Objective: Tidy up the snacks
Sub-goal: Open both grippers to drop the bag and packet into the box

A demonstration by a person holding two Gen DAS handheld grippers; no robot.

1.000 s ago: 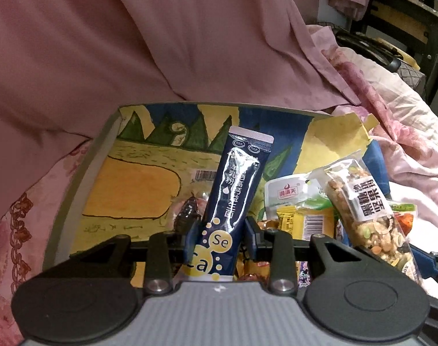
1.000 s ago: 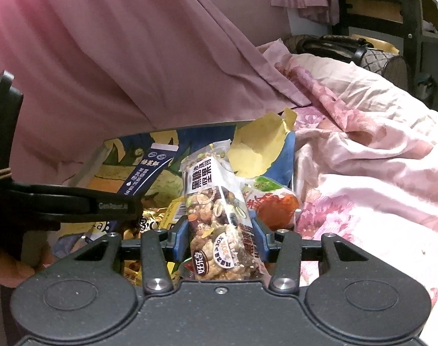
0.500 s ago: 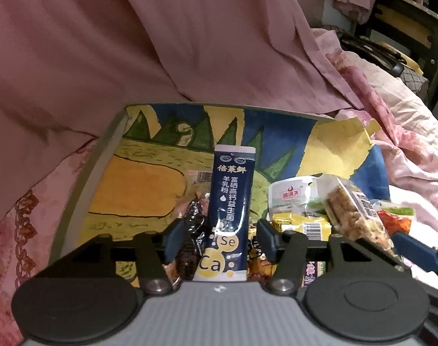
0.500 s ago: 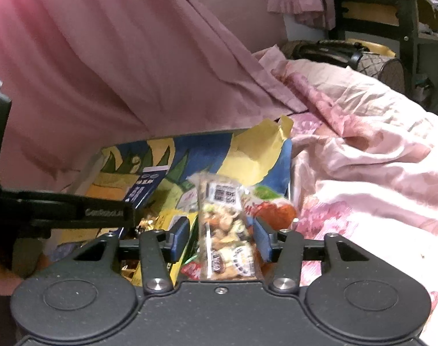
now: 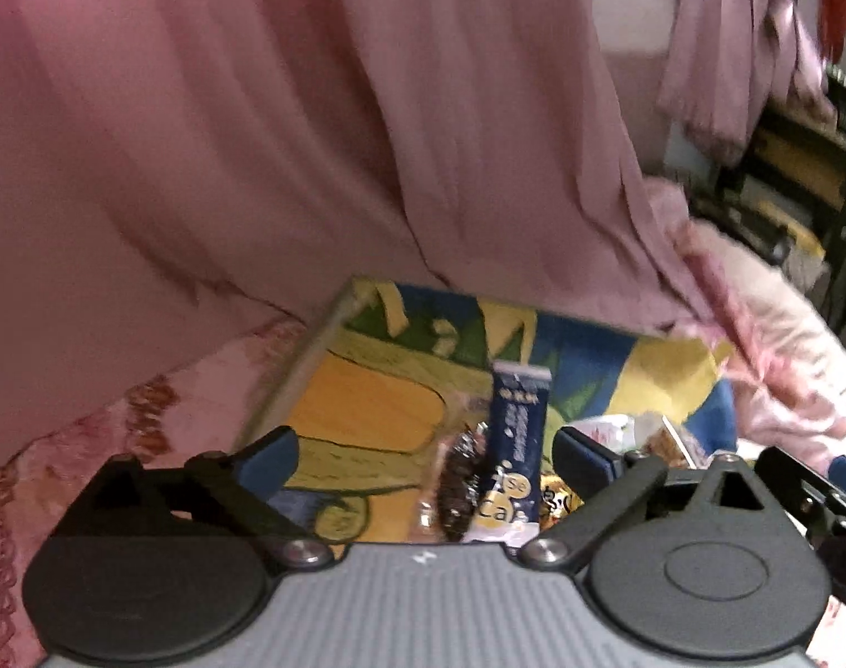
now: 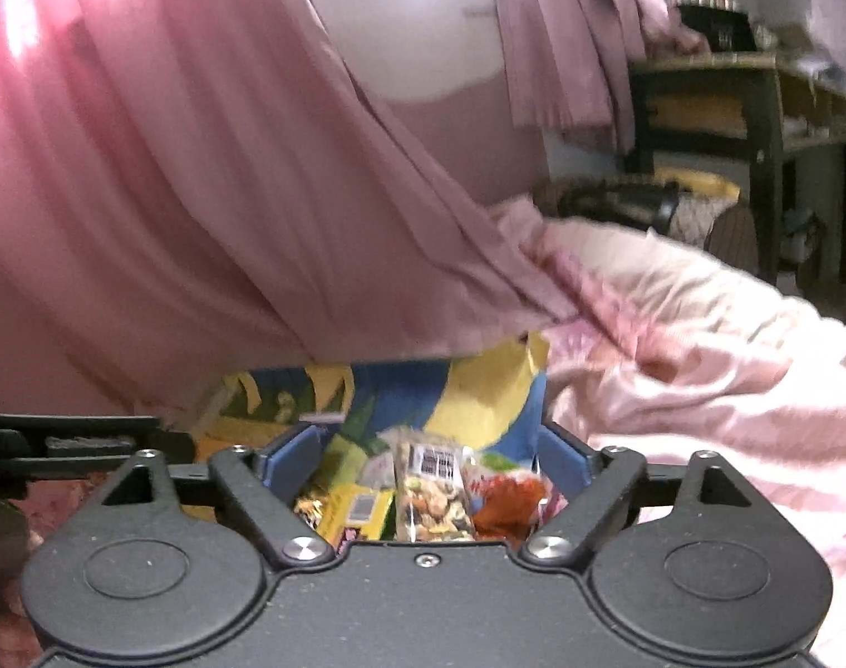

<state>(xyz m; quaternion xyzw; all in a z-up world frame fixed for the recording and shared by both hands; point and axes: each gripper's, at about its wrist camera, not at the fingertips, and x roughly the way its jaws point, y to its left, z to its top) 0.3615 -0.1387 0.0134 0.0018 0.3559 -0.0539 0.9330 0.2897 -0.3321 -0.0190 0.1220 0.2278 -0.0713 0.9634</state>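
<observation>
A painted box (image 5: 367,412) in blue, yellow and green lies on the bed with several snacks in it. A dark blue sachet (image 5: 515,440) leans inside it beside a dark wrapped snack (image 5: 462,479). My left gripper (image 5: 423,459) hangs over them, its jaws opening wide, pads clear of the sachet. In the right wrist view the box (image 6: 478,389) holds a clear pack of mixed nuts (image 6: 431,487), a red-orange pack (image 6: 503,501) and a yellow pack (image 6: 356,509). My right gripper (image 6: 428,459) is above them, jaws opening, touching nothing.
Pink curtain fabric (image 5: 311,139) hangs close behind the box. Pink floral bedding (image 6: 701,362) spreads to the right. A dark wooden desk (image 6: 746,111) and a dark bag (image 6: 618,197) stand at the far right. My left gripper's arm (image 6: 61,445) shows at the left edge.
Both grippers let go of their packs, the blue sachet and the nut pack, which now lie in the box. Both pairs of jaws spread wide and both grippers rose and drew back.
</observation>
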